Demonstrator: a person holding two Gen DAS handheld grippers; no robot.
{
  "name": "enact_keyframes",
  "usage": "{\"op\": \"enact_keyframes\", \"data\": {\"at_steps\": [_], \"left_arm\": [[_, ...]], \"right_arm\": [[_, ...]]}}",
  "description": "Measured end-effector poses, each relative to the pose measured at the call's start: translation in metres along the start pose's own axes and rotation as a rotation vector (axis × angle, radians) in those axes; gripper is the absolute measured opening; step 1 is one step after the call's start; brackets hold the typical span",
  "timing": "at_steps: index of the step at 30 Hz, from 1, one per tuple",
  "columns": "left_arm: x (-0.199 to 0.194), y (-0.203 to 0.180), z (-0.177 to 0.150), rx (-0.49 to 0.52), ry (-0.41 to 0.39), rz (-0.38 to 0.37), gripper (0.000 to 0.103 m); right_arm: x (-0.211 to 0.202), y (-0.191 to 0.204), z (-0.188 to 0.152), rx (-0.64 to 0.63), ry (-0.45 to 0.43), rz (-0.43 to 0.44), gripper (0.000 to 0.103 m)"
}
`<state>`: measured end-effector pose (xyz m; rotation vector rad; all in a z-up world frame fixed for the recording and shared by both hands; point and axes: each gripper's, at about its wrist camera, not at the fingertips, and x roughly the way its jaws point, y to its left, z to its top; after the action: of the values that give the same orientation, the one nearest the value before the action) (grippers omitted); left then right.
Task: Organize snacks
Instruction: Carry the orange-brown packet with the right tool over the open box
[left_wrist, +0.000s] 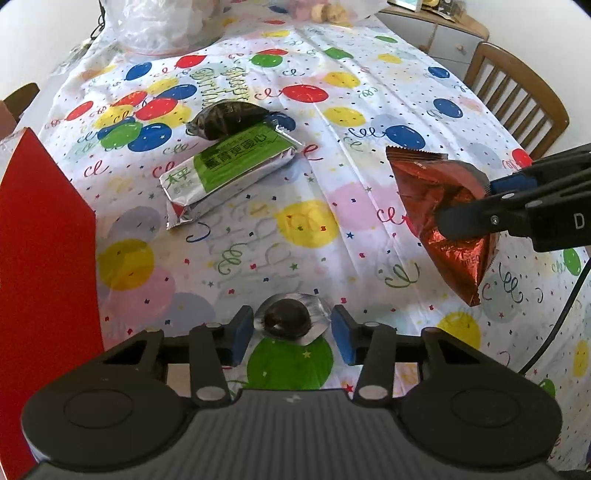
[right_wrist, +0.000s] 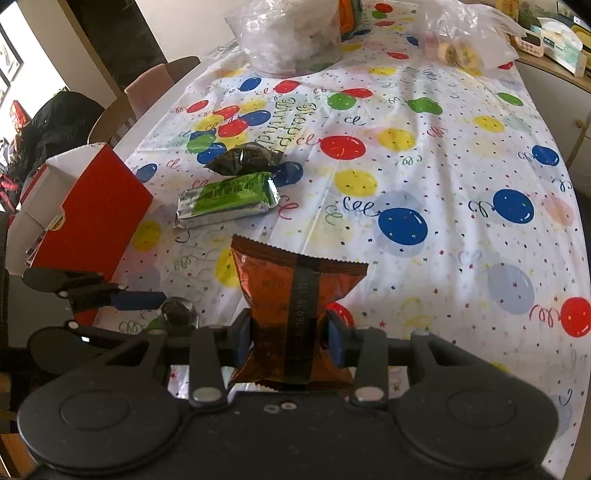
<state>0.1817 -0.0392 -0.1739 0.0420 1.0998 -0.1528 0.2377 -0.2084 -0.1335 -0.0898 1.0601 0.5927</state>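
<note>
A table under a balloon-print cloth (left_wrist: 369, 236) fills both views. The red box (right_wrist: 92, 218), open at the top with white flaps, stands at the cloth's left edge and serves as the marker for the rest. Farthest from the box, at the cloth's far end, lie clear plastic bags (right_wrist: 291, 33) (their contents are hard to make out). Just right of the box, a little beyond it, lies the green-and-silver bar (left_wrist: 229, 166), with a dark wrapped snack (left_wrist: 229, 118) touching its far side. Further right of the box, the right gripper (right_wrist: 290, 338) pinches a copper-brown foil packet (right_wrist: 295, 295) across its middle, lifted off the cloth. Nearest the box, beside its near corner, the left gripper (left_wrist: 291, 330) points steeply down with narrow jaws around a small round chocolate in clear wrap (left_wrist: 290, 319); the blue pads sit at the wrap's edges, and I cannot tell whether they press it.
</note>
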Motion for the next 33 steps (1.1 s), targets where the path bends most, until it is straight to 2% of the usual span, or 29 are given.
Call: {"op": "enact_keyframes", "data": {"at_steps": [1,2,16,20,33], "left_arm": [[0.000,0.001,0.000,-0.002,-0.002,-0.001,0.040],[0.000,0.002,-0.001,-0.005,-0.004,0.000,0.032],[-0.020,0.008,-0.010,-0.094,-0.030,0.003,0.031],[-0.036,0.013,-0.014,-0.121,-0.044,0.006,0.031],[-0.107,0.037,-0.028,-0.165,-0.158,-0.040,0.031]], "right_arm": [[0.000,0.000,-0.001,0.002,0.000,0.001,0.039],[0.000,0.000,-0.001,0.004,0.000,0.001,0.039],[-0.011,0.008,-0.014,0.020,-0.008,-0.016,0.039],[-0.019,0.014,-0.017,0.021,-0.018,-0.029,0.039],[-0.058,0.063,-0.023,-0.011,-0.081,-0.081,0.039]]}}
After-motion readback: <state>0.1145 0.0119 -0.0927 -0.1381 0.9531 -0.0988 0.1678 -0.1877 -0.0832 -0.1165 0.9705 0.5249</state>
